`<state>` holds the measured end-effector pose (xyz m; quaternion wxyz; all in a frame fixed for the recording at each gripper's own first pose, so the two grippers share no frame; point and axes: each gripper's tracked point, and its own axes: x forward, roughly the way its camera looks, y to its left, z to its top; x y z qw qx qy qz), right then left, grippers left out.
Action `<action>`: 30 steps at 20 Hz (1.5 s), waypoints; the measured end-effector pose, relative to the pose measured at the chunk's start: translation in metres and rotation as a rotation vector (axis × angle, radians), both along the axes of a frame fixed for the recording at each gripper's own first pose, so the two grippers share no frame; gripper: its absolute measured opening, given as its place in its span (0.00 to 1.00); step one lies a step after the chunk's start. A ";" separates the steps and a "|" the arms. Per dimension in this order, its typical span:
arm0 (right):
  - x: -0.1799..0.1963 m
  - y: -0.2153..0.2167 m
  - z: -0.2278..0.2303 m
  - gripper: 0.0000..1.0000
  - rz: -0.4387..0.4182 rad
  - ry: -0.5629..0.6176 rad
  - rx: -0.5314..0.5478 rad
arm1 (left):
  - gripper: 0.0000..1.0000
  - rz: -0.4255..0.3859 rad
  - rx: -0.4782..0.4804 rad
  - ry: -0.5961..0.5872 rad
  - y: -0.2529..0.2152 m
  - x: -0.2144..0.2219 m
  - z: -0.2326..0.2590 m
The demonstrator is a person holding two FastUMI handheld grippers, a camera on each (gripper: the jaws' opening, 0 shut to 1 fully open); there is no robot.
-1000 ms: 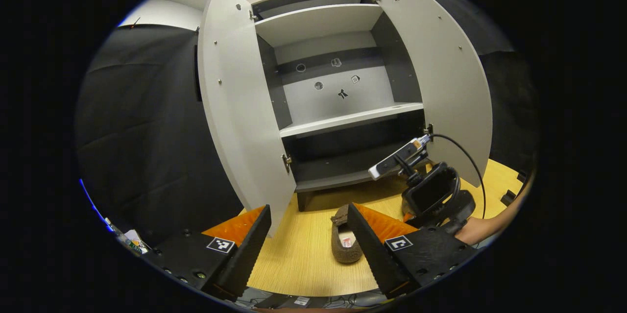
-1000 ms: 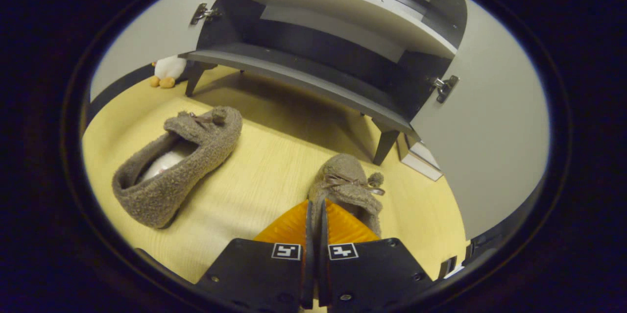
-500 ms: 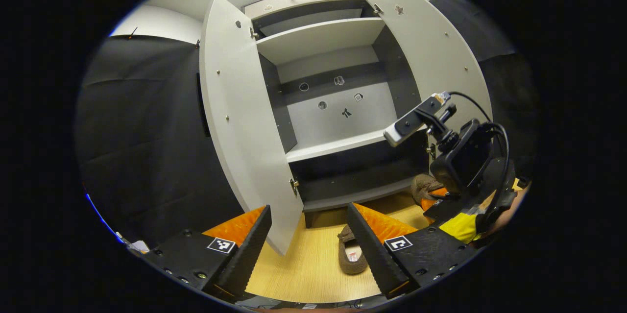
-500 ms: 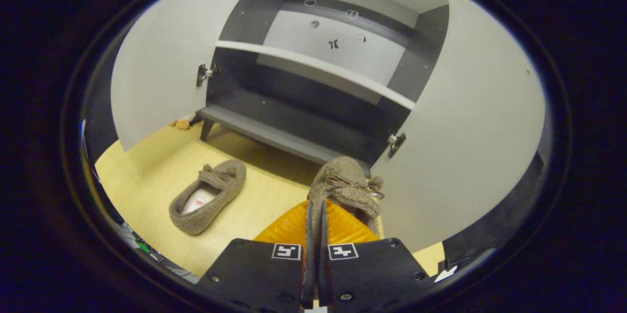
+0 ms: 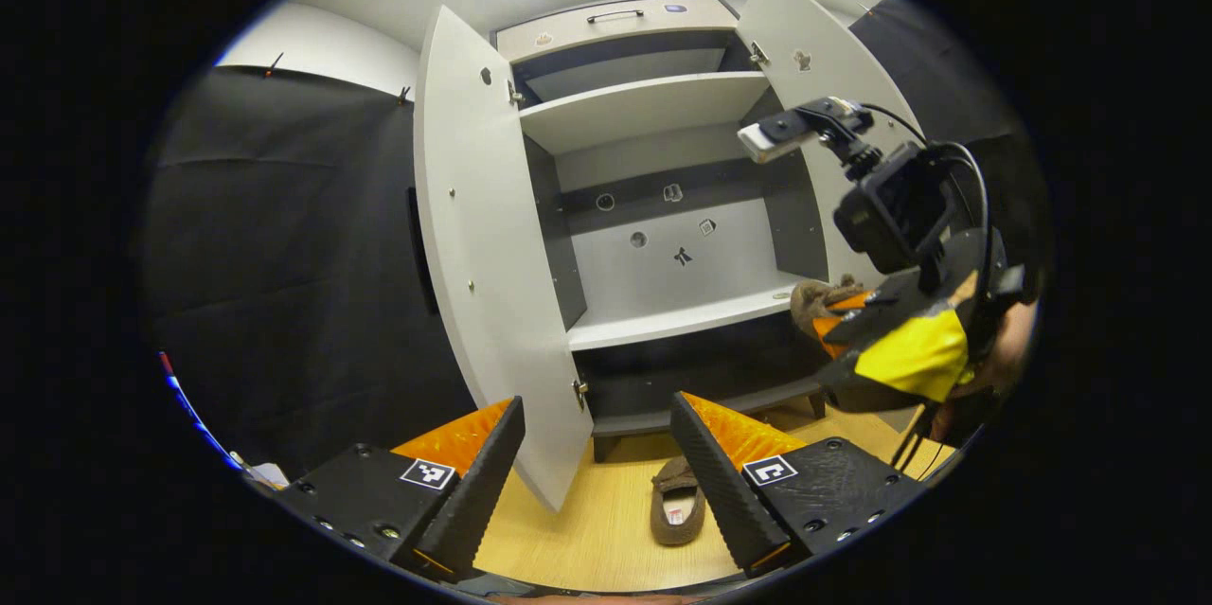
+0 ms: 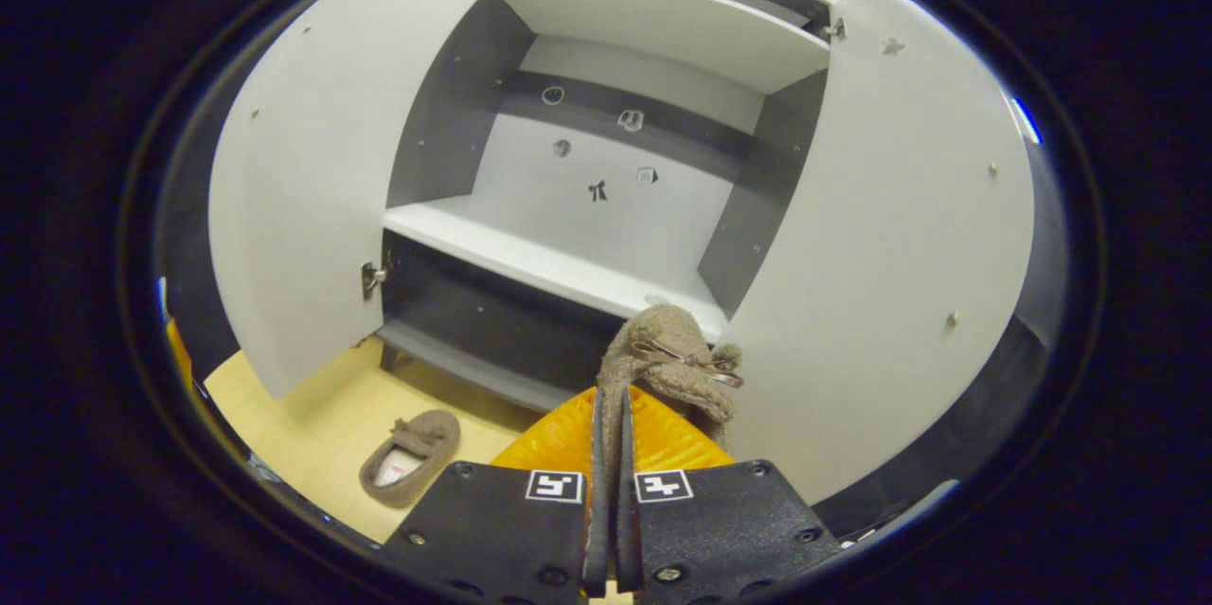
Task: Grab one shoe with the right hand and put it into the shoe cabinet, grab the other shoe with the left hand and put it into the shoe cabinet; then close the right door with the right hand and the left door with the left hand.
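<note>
My right gripper (image 6: 608, 416) is shut on a fuzzy brown shoe (image 6: 668, 359), pinching its edge, and holds it up level with the middle shelf (image 6: 530, 255) of the open shoe cabinet (image 6: 606, 151). In the left gripper view that same gripper (image 5: 843, 311) with the shoe's toe (image 5: 814, 297) hangs at the right, in front of the right door (image 5: 814, 84). The other shoe (image 5: 674, 501) lies on the wooden floor (image 5: 587, 529) below; in the right gripper view this shoe (image 6: 409, 458) is at the lower left. My left gripper (image 5: 597, 453) is open and holds nothing, above the floor.
Both cabinet doors stand wide open: the left door (image 5: 473, 236) close by my left gripper, the right door (image 6: 881, 245) beside the held shoe. A top shelf (image 5: 644, 108) and a dark bottom shelf (image 5: 701, 387) are bare. A hand (image 5: 1008, 359) holds the right gripper.
The right gripper has lifted the shoe from the floor up to middle-shelf height. The left gripper has risen too, staying open; the floor shoe now looks smaller and farther below.
</note>
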<state>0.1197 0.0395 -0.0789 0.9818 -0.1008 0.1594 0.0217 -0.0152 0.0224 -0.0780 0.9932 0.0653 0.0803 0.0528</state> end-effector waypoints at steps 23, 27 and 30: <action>0.275 0.050 0.029 0.20 0.027 0.161 0.048 | 0.95 0.284 0.042 0.075 0.088 -0.039 -0.025; 0.247 0.037 0.069 0.36 0.010 0.003 0.027 | 0.95 0.230 0.021 0.065 0.082 -0.032 -0.027; 0.193 0.015 0.120 0.30 -0.007 -0.165 0.095 | 0.94 0.169 -0.006 0.074 0.068 -0.021 -0.036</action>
